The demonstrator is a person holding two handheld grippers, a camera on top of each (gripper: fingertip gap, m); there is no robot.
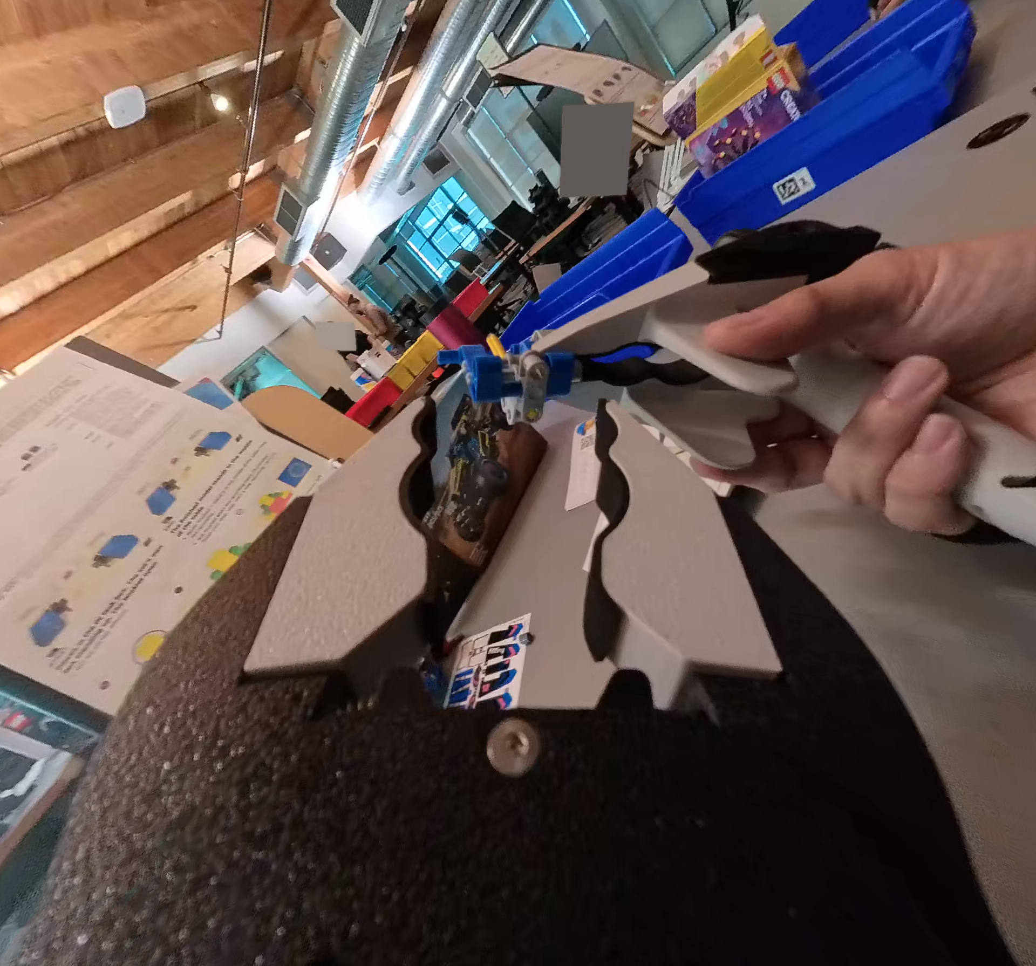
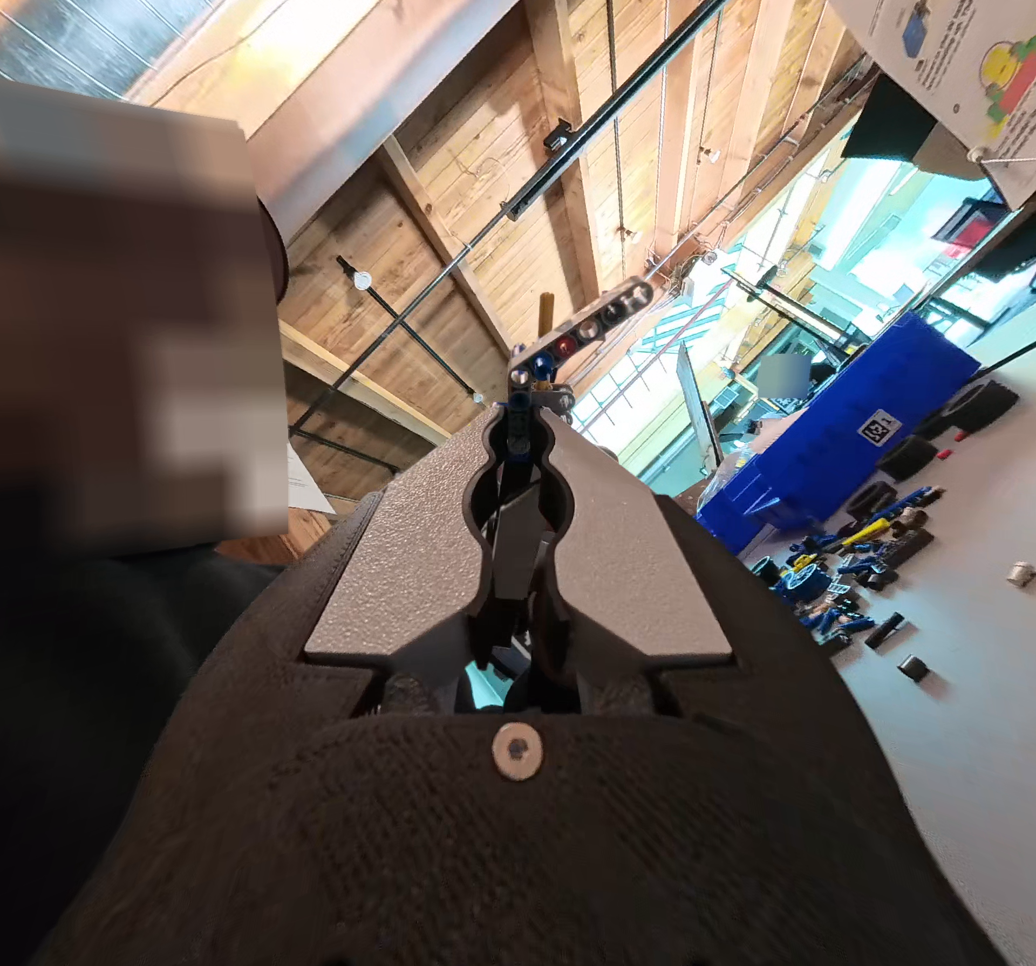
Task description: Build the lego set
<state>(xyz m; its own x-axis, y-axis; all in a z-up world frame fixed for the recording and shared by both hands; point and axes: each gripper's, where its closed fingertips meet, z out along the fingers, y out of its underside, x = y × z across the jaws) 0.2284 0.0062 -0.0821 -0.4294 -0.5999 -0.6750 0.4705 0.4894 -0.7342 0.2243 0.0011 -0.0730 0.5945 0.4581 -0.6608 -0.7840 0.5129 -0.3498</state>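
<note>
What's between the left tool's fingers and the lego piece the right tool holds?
Left wrist view: nothing solid. The left tool is open, and only air separates it from the blue-grey lego piece; the booklet shows lower, through the gap.

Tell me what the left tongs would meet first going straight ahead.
Probably the small blue and grey lego assembly held by the right tongs. It sits just beyond the open left tongs, roughly on their line. Depth is unclear; they might pass beneath it.

Bright window glare, wide-angle warping, blurred edges.
</note>
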